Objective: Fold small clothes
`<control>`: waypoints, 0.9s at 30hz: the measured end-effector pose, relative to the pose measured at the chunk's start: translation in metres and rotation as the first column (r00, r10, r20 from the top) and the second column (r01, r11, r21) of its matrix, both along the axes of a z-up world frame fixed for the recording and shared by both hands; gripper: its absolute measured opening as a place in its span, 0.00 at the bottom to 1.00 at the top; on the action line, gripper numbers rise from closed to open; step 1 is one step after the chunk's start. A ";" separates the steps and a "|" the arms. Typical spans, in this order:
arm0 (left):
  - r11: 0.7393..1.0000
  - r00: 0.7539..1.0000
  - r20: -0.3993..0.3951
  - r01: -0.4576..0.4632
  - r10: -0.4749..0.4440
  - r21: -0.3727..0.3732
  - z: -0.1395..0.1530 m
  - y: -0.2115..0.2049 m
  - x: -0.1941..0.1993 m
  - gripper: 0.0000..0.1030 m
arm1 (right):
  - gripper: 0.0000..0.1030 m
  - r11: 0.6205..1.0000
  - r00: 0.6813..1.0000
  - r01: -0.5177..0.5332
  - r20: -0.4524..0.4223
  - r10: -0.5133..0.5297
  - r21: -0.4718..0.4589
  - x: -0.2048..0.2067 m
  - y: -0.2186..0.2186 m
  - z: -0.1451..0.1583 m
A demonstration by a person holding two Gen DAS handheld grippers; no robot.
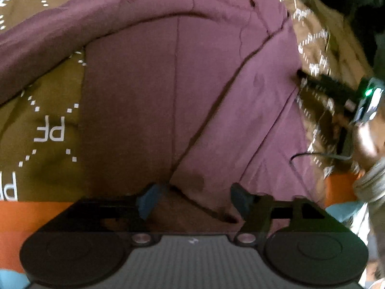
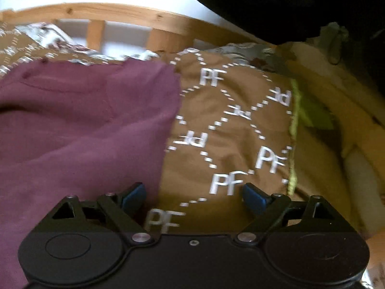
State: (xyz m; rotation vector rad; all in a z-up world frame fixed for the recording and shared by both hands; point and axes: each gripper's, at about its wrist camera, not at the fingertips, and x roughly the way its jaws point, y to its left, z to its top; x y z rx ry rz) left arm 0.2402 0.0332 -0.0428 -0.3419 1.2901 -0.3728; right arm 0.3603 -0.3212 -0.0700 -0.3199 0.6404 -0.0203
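Note:
A maroon garment [image 1: 168, 84] lies spread on a brown blanket [image 1: 48, 120] printed with white "PF" marks. In the left wrist view my left gripper [image 1: 195, 197] is open, its blue-padded fingers low over the garment's near folded edge, with cloth between them but not pinched. My right gripper [image 1: 336, 91] shows at the garment's right edge in that view. In the right wrist view the right gripper [image 2: 193, 197] is open and empty, over the brown blanket [image 2: 228, 132] just right of the garment's edge [image 2: 84, 120].
An orange sheet edge [image 1: 28, 216] runs along the bed's near side. A wooden bed rail [image 2: 108, 16] stands behind the blanket. A lime-green cloth [image 2: 312, 115] and pale bedding [image 2: 356, 144] lie to the right. A black cable [image 1: 320, 155] crosses near the right hand.

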 end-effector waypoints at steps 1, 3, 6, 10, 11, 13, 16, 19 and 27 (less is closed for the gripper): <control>1.000 1.000 0.015 -0.020 0.020 -0.006 0.004 0.003 -0.003 0.77 | 0.87 1.000 1.000 0.012 -0.004 -0.012 0.009 0.002 -0.002 -0.002; 0.998 0.996 0.055 -0.069 0.068 0.013 0.015 0.007 -0.011 0.81 | 0.88 0.999 1.000 0.030 0.006 -0.030 0.014 0.001 -0.001 -0.004; 0.982 0.973 0.155 -0.179 0.168 0.061 0.033 0.020 -0.030 0.89 | 0.88 0.997 0.998 0.037 0.045 -0.040 0.075 -0.015 0.000 0.007; 0.914 0.884 0.303 -0.396 0.356 0.082 0.053 0.046 -0.063 0.98 | 0.99 0.976 0.991 -0.046 0.130 0.018 0.213 -0.063 0.009 0.032; 0.880 0.844 0.347 -0.464 0.408 0.096 0.057 0.054 -0.072 0.98 | 0.99 0.968 0.989 -0.071 0.146 0.036 0.239 -0.076 0.014 0.036; 0.791 0.757 0.418 -0.597 0.503 0.130 0.060 0.070 -0.087 0.98 | 0.99 0.952 0.983 -0.118 0.166 0.072 0.281 -0.102 0.026 0.042; 0.634 0.594 0.490 -0.766 0.638 0.104 0.061 0.102 -0.119 0.98 | 0.99 0.926 0.980 -0.151 0.178 0.093 0.347 -0.138 0.046 0.039; 0.554 0.502 0.497 -0.831 0.708 0.050 0.065 0.132 -0.135 0.99 | 0.99 0.891 0.977 -0.183 0.176 0.119 0.415 -0.174 0.067 0.025; 0.359 0.263 0.469 -0.925 0.843 -0.126 0.054 0.186 -0.144 0.99 | 0.99 0.857 0.986 -0.166 0.069 0.152 0.488 -0.203 0.101 -0.007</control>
